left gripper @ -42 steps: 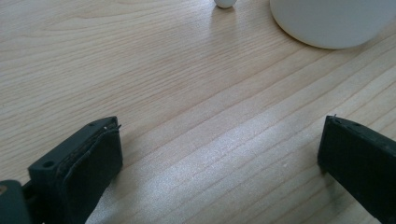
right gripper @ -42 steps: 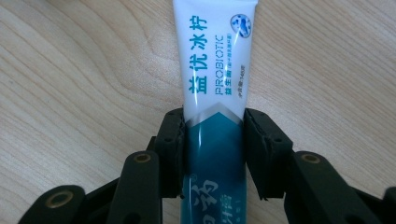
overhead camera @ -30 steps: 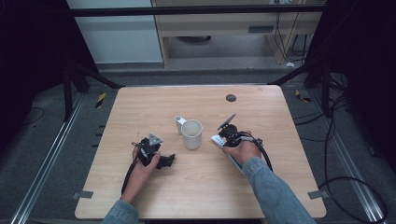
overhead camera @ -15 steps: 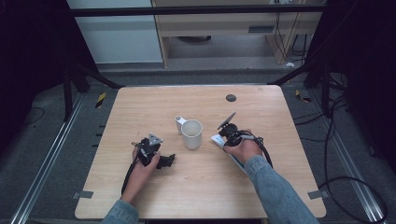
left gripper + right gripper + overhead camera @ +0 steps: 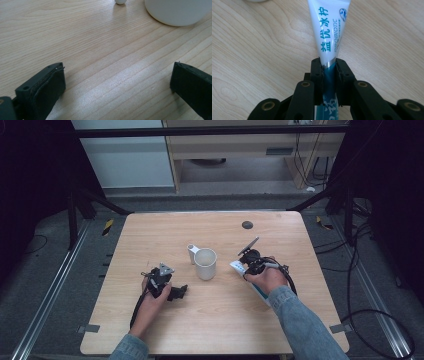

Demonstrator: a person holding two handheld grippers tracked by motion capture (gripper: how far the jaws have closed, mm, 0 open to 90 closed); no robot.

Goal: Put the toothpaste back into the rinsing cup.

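Note:
A white toothpaste tube (image 5: 329, 32) with teal lettering lies on the wooden table, and my right gripper (image 5: 329, 72) is shut on its narrow teal end. From above, the tube (image 5: 236, 266) sticks out toward the mug from under my right hand, where the right gripper (image 5: 246, 266) sits. A white mug (image 5: 205, 263) with its handle to the back left stands mid-table. My left gripper (image 5: 176, 292) rests on the table to the front left of the mug. Its jaws stand wide apart, open, with only bare wood between the fingers (image 5: 47, 87), and the mug's base (image 5: 177, 12) is just beyond them.
The wooden table (image 5: 150, 235) has a small dark round cap (image 5: 247, 225) near its back right. Black cables trail from both grippers toward the front edge. Dark floor, metal rails and frame legs surround the table.

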